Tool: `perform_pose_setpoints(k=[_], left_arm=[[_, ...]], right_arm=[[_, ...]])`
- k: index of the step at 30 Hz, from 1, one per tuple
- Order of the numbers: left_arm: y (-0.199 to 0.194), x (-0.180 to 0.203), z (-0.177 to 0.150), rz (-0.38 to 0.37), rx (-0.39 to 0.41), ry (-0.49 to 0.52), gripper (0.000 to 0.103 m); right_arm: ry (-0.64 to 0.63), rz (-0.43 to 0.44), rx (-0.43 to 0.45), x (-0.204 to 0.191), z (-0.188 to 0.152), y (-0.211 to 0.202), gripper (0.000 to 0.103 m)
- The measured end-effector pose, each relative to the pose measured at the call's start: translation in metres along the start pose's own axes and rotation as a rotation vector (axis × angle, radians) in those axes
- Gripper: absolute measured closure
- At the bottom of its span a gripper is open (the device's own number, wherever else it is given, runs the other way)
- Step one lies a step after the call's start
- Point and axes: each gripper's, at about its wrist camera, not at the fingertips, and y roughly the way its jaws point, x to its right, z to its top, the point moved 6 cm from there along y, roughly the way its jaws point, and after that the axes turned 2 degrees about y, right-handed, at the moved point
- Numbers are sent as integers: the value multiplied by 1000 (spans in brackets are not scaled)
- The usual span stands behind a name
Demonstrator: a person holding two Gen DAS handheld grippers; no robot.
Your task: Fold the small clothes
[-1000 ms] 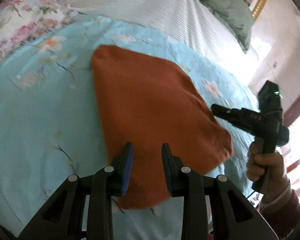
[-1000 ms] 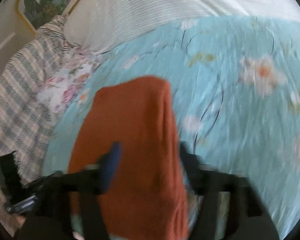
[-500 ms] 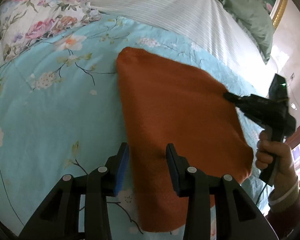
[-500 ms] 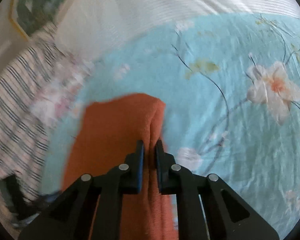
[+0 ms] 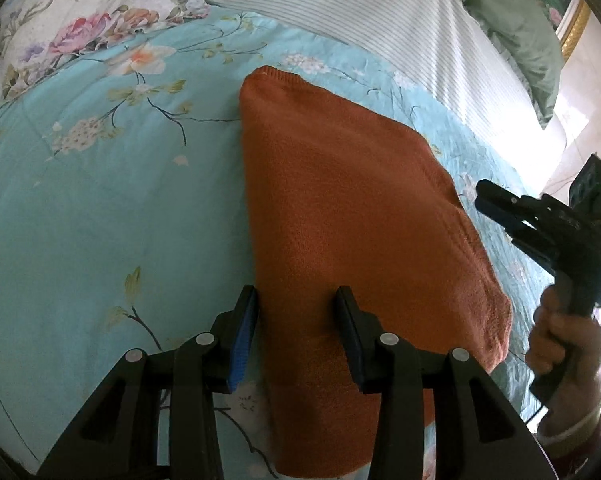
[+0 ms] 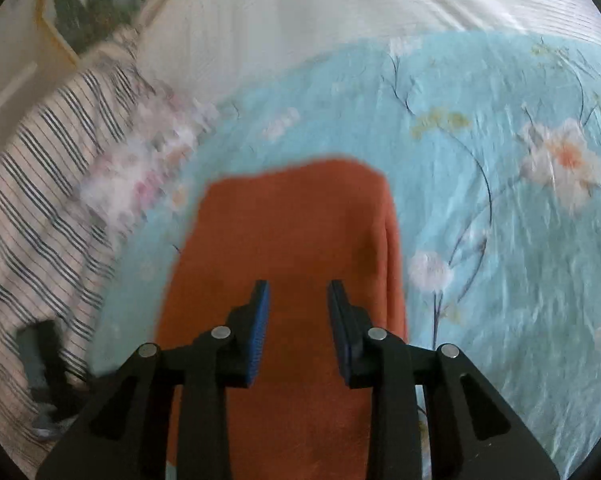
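An orange knitted cloth (image 5: 340, 208) lies folded flat on the turquoise floral bedspread (image 5: 100, 200). My left gripper (image 5: 296, 320) hovers over the cloth's near left edge. Its jaws are opening, the edge lies between them, and the pads do not press on it. In the right wrist view the same cloth (image 6: 292, 232) fills the middle, with a folded seam along its right side. My right gripper (image 6: 298, 308) stands over the cloth, its jaws opening and gripping nothing. From the left wrist view, the right gripper (image 5: 482, 200) hangs just off the cloth's right edge, held by a hand (image 5: 560, 340).
A white striped sheet (image 5: 380, 12) covers the bed beyond the bedspread. A floral pillow (image 5: 80, 20) lies at the far left, a green pillow (image 5: 512, 20) at the far right. Black-striped fabric (image 6: 40, 180) lies left of the cloth.
The right gripper closed on the cloth's right folded edge, then let go and now stands open over the cloth's middle. The left gripper drifted toward the cloth's left edge and widened slightly.
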Motion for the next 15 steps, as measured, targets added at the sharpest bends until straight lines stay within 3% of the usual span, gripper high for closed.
perform_pose_setpoints(k=[1, 5, 10, 15], left_arm=[[0, 1, -1, 5, 0, 4, 61], [1, -3, -5, 12, -2, 19, 53], [1, -9, -10, 0, 1, -17, 49], [-15, -5, -18, 35, 17, 11, 49]], right_arm=[[5, -60, -16, 12, -5, 10, 78], [111, 24, 4, 38, -8, 14, 93], [117, 39, 3, 36, -10, 4, 89], [74, 32, 7, 16, -24, -18, 88]])
